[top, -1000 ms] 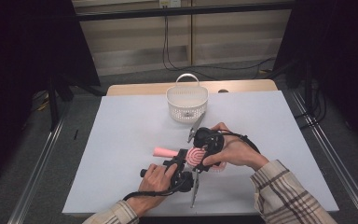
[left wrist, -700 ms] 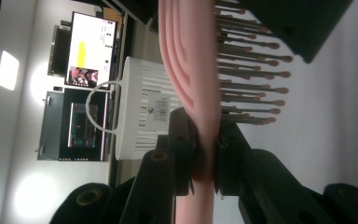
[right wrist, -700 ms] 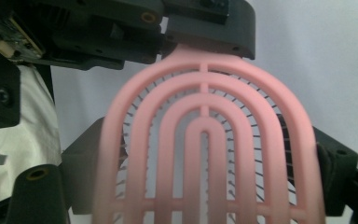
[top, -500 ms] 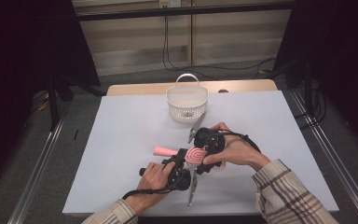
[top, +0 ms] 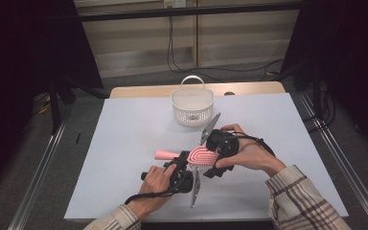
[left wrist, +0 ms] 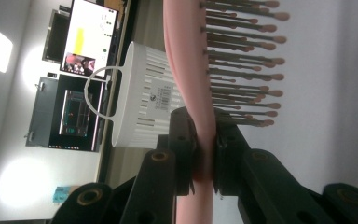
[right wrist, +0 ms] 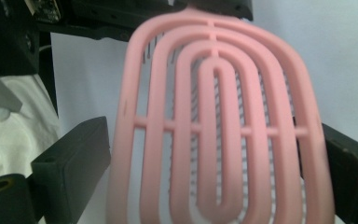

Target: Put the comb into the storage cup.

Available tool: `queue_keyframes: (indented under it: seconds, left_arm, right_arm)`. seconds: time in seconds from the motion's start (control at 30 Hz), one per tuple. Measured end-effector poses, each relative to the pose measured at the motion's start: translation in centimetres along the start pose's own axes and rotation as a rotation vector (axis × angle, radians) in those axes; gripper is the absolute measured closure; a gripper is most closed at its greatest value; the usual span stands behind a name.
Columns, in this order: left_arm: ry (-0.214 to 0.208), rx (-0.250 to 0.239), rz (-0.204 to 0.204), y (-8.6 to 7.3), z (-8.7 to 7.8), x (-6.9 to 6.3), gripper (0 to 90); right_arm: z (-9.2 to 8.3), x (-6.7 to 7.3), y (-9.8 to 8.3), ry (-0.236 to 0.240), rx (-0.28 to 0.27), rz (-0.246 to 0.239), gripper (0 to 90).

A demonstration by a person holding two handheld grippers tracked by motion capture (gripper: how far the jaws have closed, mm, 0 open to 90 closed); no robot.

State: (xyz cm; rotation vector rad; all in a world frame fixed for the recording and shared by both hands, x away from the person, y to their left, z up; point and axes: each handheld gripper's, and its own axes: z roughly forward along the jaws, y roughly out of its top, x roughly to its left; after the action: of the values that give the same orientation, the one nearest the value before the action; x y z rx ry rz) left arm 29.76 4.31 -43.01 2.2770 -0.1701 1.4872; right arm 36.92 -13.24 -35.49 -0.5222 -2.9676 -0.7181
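Observation:
A pink hairbrush [top: 202, 155] is held just above the white table [top: 124, 129], its handle pointing left. My left gripper [top: 186, 165] is shut on the brush's neck; in the left gripper view the brush [left wrist: 186, 56] stands with its bristles to the right and my left gripper [left wrist: 205, 140] pinches it from both sides. My right gripper [top: 210, 163] straddles the brush head. In the right gripper view the ribbed back of the brush [right wrist: 219, 130] lies between the jaws of my right gripper [right wrist: 214, 149], which have just been opening and stand beside its edges.
A white slotted basket [top: 192, 106] with a hoop handle stands at the far middle of the table, just beyond the right hand; the basket [left wrist: 144, 93] also shows behind the brush. Bare table lies to the left and right. Dark frame rails flank the table.

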Motion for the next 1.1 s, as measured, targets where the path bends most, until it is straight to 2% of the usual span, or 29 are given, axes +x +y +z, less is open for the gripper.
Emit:
queue_keyframes:
  seconds: [0.37, 0.47, 0.6, 0.87, 0.9, 1.0, 1.07, 1.1]
  left_arm:
    - [0.009, 0.015, -0.041, -0.7, 0.0, 0.9, 80.6]
    - [0.019, 0.016, -0.069, -0.9, 0.0, 1.1, 80.6]
    - [0.004, 0.018, -0.099, -1.2, 0.0, 1.5, 80.6]
    - [0.015, 0.02, -0.117, -1.5, -0.2, 2.1, 80.6]
    - [0.011, 0.012, -0.133, -1.6, -0.2, 2.3, 80.6]
    - [0.01, 0.016, -0.156, -1.9, -0.4, 2.5, 80.6]
    - [0.01, 0.017, -0.165, -2.2, -0.4, 2.7, 80.6]
    - [0.007, 0.019, -0.171, -2.3, -0.4, 2.8, 80.6]
  right_arm:
    - [-1.0, -0.2, -1.1, -0.05, -0.049, 0.02, 6.7]
    - [-1.3, -0.1, -1.4, -0.064, -0.06, 0.008, 8.1]
    - [-1.7, -0.2, -1.7, -0.08, -0.077, 0.02, 6.8]
    - [-1.6, -0.3, -2.5, -0.087, -0.107, 0.029, 5.5]
    - [-1.6, -0.3, -2.6, -0.084, -0.112, 0.031, 5.5]
    - [-1.6, -0.3, -2.9, -0.109, -0.132, 0.065, 6.3]
    - [-1.6, -0.3, -3.1, -0.105, -0.138, 0.069, 4.9]
    - [-1.7, -0.3, -3.2, -0.118, -0.14, 0.074, 5.2]
